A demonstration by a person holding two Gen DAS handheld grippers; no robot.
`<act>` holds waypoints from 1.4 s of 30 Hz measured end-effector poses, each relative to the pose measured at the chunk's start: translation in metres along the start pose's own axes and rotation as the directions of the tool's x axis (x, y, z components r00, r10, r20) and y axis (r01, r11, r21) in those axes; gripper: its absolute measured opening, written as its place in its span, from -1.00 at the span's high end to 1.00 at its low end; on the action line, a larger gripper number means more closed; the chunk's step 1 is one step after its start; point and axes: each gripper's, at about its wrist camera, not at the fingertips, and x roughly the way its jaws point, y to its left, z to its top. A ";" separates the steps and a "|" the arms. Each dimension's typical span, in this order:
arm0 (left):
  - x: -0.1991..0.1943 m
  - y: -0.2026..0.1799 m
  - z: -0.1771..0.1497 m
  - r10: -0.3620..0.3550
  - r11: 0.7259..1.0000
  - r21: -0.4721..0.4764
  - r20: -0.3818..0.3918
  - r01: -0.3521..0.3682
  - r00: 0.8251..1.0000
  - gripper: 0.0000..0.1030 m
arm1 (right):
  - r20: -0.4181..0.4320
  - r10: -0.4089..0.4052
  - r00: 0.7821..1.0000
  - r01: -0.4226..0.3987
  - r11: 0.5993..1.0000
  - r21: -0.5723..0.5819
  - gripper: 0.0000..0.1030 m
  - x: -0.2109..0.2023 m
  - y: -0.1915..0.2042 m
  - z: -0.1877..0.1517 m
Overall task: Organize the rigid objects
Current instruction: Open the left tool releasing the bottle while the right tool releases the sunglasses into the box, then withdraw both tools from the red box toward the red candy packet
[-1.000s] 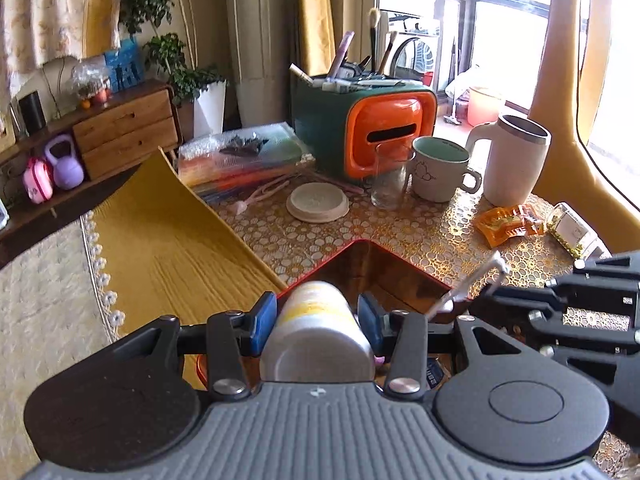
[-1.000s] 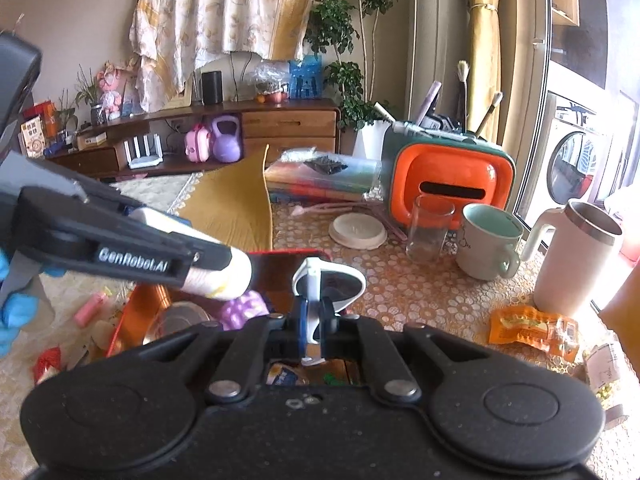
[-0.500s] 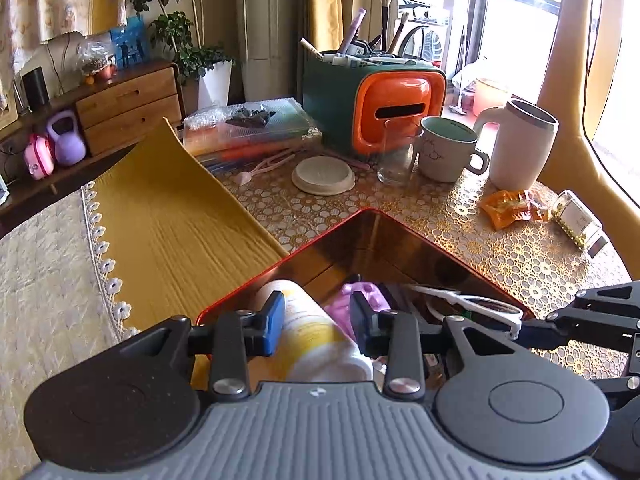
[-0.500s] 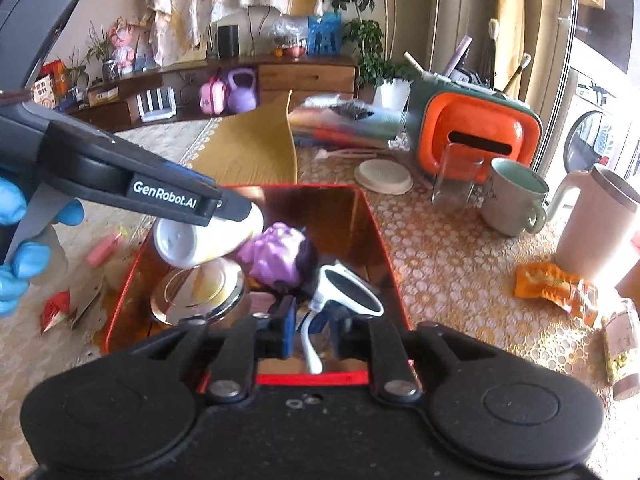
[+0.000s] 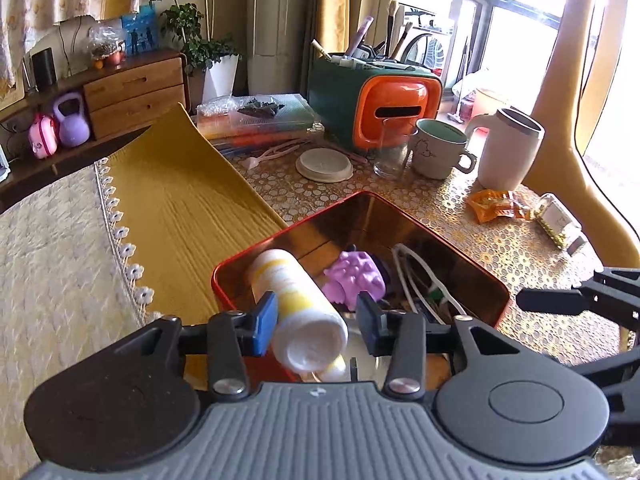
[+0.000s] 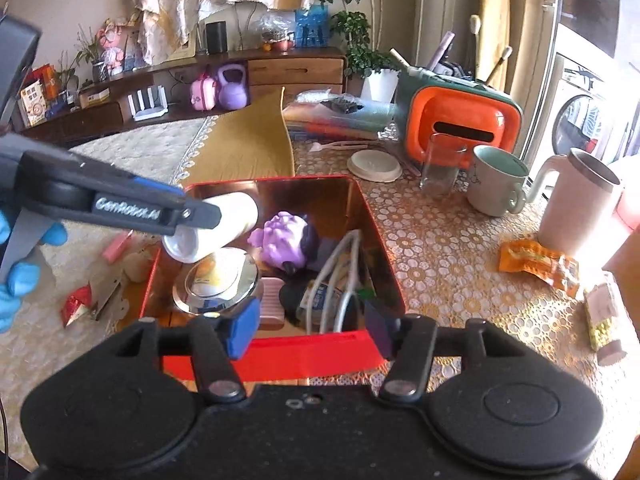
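1. Looking along the left gripper [image 5: 316,319] into a red tin [image 6: 304,356] on a lace-patterned surface [image 5: 460,208], with the fingers just opened partway around a white and yellow bottle [image 5: 292,292] and no longer clamping it: touching at the left finger, just clear of the right one
2. Showing the bottle tilted in the tin's left side, far end against the wall, near end raised above a round silver lid [image 6: 216,284], just beside a purple toy [image 5: 356,280]
3. Looking along the right gripper [image 6: 309,328] over the tin's near wall, with the fingers just opened wide and gripping nothing; white-framed glasses [image 6: 340,264] lying loose in the tin ahead of them
4. Judged as the release step for both things, with both already inside the tin
5. For the bottle: spread the left fingers further until both stand clear, then draw back along the line of the fingers and upward, never sideways, to avoid dragging it over the rim
6. Being round and propped at an angle, likely to roll or slide; pause to let it settle against the toy or the wall before leaving
7. For the glasses: lift the right fingers straight up before moving off, keeping clear of the thin white arms and the tin's near wall
8. Keep the two grippers apart while withdrawing, since both crowd the same tin
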 end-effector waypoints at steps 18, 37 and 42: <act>-0.096 0.010 -0.033 -0.018 1.000 -0.015 0.066 0.019 0.998 -0.10 | 0.098 0.073 0.992 -0.075 0.997 0.020 -0.26 -0.058 0.036 -0.004; -0.150 0.056 -0.097 0.102 0.994 -0.052 0.080 -0.098 0.992 -0.62 | 0.137 0.218 0.966 -0.207 0.974 -0.092 -1.00 -0.076 0.098 -0.009; -0.142 0.064 -0.114 0.115 0.991 -0.072 0.047 -0.111 0.992 -0.62 | 0.113 0.225 0.968 -0.214 0.972 -0.097 -1.00 -0.066 0.108 -0.005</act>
